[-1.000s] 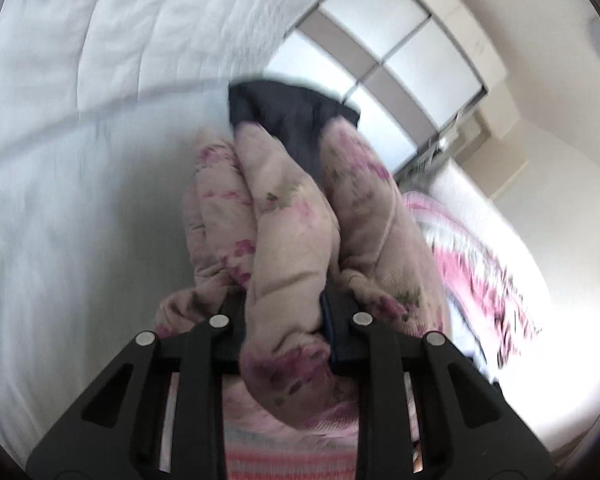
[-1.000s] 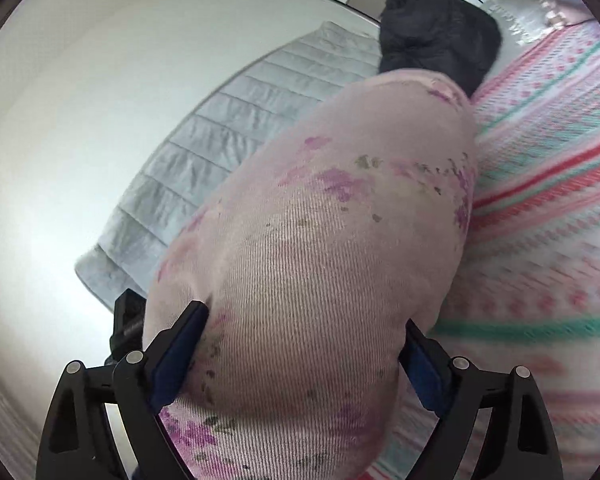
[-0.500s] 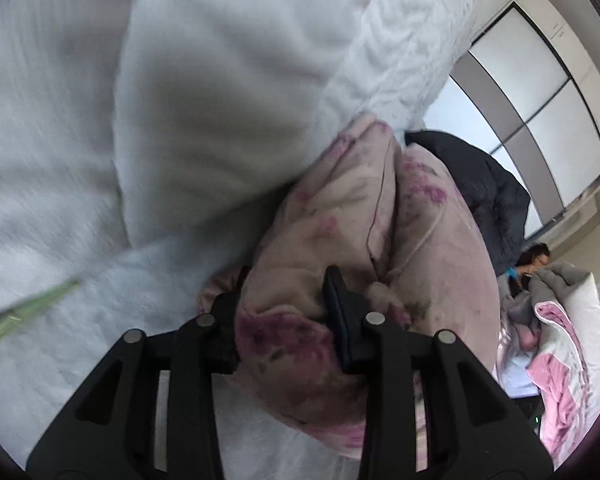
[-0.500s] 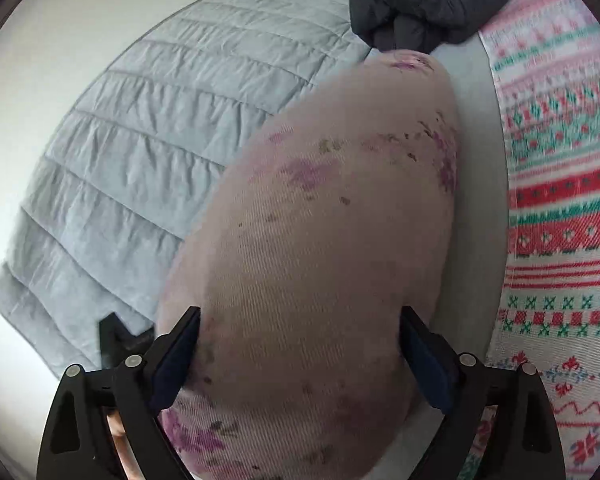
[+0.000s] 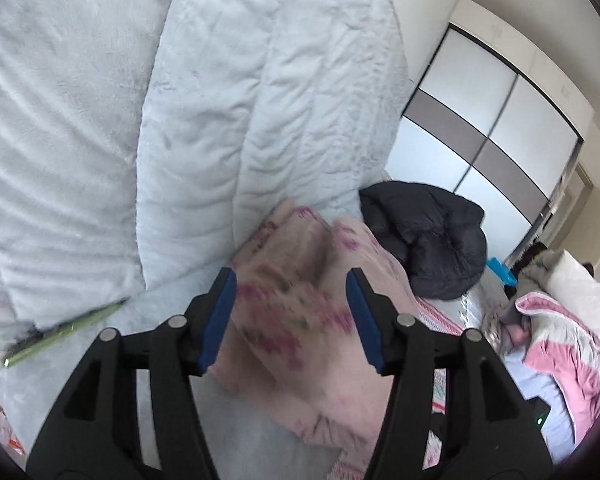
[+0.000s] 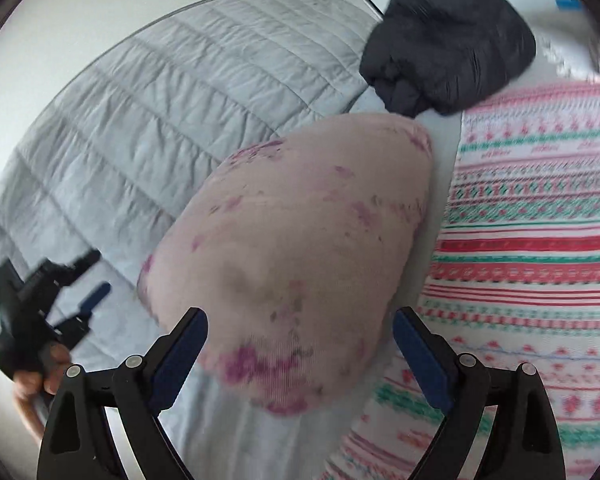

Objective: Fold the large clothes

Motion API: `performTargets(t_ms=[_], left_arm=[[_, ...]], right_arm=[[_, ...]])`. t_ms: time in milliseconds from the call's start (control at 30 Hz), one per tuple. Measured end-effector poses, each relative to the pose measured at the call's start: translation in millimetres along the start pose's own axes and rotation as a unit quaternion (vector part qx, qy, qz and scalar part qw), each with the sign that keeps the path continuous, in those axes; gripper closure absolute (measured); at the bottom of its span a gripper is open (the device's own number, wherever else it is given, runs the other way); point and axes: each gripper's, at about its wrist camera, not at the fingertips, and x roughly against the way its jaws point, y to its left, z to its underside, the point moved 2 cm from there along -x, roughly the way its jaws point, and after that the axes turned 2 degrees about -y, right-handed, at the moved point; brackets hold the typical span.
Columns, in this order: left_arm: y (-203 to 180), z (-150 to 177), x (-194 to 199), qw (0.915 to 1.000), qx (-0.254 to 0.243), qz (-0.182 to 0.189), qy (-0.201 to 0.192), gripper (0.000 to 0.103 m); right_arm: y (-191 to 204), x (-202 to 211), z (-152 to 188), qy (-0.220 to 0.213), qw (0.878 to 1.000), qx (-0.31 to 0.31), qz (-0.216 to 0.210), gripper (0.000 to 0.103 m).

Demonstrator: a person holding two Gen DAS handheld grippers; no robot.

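Grippers parted, we hover over a folded pink floral garment (image 6: 300, 248) lying on the pale bed cover (image 5: 228, 440). Our left gripper (image 5: 291, 316) has its blue-padded fingers (image 5: 216, 320) spread wide on either side of the bundle, with daylight between pads and cloth, so nothing is clamped. Our right gripper (image 6: 300, 344) is likewise wide apart, its fingers (image 6: 416, 352) flanking the near end of the same bundle without pressing it. In the right wrist view the left gripper (image 6: 84, 280) shows at the far left, held in a hand (image 6: 40, 372). A dark puffy jacket (image 6: 448, 36) sits bunched at the far end of the garment, just beside it. A grey quilted blanket (image 6: 148, 112) lies to the left, a red-and-green patterned knit (image 6: 532, 240) to the right. Wardrobe doors (image 5: 492, 120) stand beyond the bed.
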Motion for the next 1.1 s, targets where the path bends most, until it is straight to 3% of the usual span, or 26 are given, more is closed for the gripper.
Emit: performTargets(t_ms=[67,200,267,333,367,500,733,833,967,1100], left_arm=[[-6.0,12.3,8.8,1.0,-0.006,-0.001,0.006,0.045],[-38.0,46.9,32.8,0.9942,-0.085,-0.044,0.049,0.044],[-48.4,62.3,47.0,0.9902,-0.117,-0.053,0.054,0.036],[-54.1,84.1,71.7,0.9847,-0.151,-0.071,0.049,0.011],[-54.5,97.0,86.3,0.9812,-0.168,-0.085,0.042,0.009],[-63.3,136.9,123.3,0.9669,-0.22,-0.126,0.028,0.008],[-71.1,179.5,190.9,0.961,-0.233,-0.144,-0.037,0.001],[-74.2,184.1,196.5,0.9611,-0.228,-0.15,-0.045,0.001],[-87.5,197.6,193.8,0.9518,-0.257,-0.158,-0.053,0.001],[-94.5,206.7,182.6,0.9474,-0.275,-0.16,-0.034,0.001]], right_arm=[[6.1,18.5,8.4,0.002,1.0,0.013,0.0,0.008],[20.4,66.4,31.8,0.005,0.998,0.07,0.003,0.008],[27.1,89.0,44.9,0.003,0.995,0.098,0.007,0.008],[35.1,114.8,62.2,0.007,0.991,0.13,0.011,0.008],[40.2,123.9,68.8,0.01,0.989,0.146,0.015,0.008],[55.5,156.4,96.2,0.023,0.981,0.192,0.03,0.008],[63.3,202.0,114.7,0.036,0.977,0.203,0.049,0.004],[63.3,214.8,120.7,0.028,0.975,0.213,0.054,0.003],[50.1,216.9,133.3,0.005,0.969,0.233,0.079,0.002],[34.1,208.6,137.6,0.02,0.969,0.223,0.102,0.002]])
